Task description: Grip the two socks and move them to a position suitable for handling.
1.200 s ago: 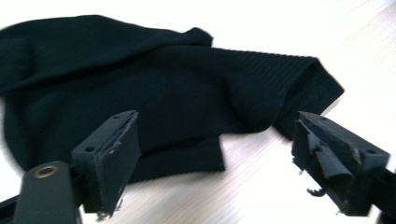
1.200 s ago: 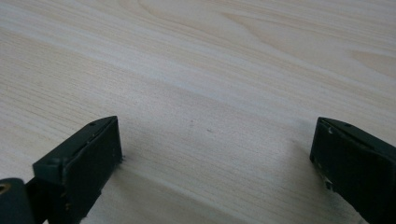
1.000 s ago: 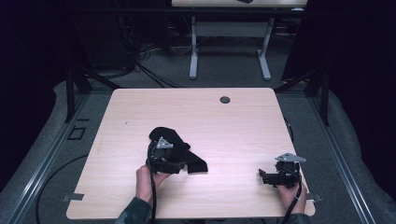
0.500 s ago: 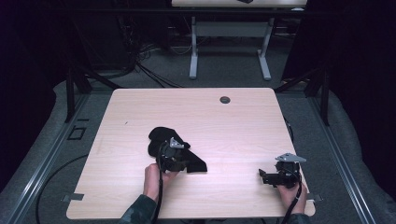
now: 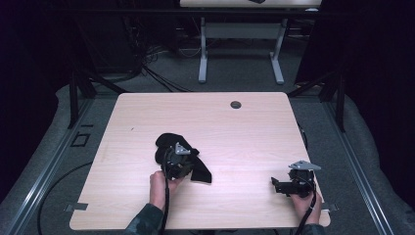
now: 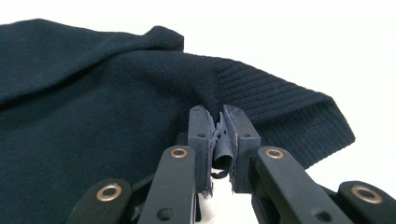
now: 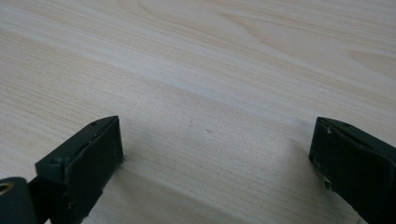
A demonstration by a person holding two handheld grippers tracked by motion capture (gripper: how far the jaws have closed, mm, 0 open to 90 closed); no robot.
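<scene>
Since a moment ago, left tongs (image 6: pixel 218 135) have just been closing on the dark cloth (image 5: pixel 166 147).
They pinch its ribbed edge for lifting; right tongs (image 7: pixel 210 158) rest wide, empty, on the bench (image 5: pixel 244 132).

There is one dark navy knitted cloth (image 5: pixel 169 144), two black hand-held grippers, left (image 5: pixel 179 157) and right (image 5: pixel 275 184), and one light wooden surface (image 5: pixel 235 132).

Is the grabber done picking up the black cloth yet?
Nearly. Done: the left gripper has just been closing its jaws and now pinches a fold of the black cloth near its ribbed edge. In hand: that grip; the cloth lies crumpled on the table, not lifted. Left: lifting or spreading it, probably. The right gripper rests open over bare wood.
</scene>
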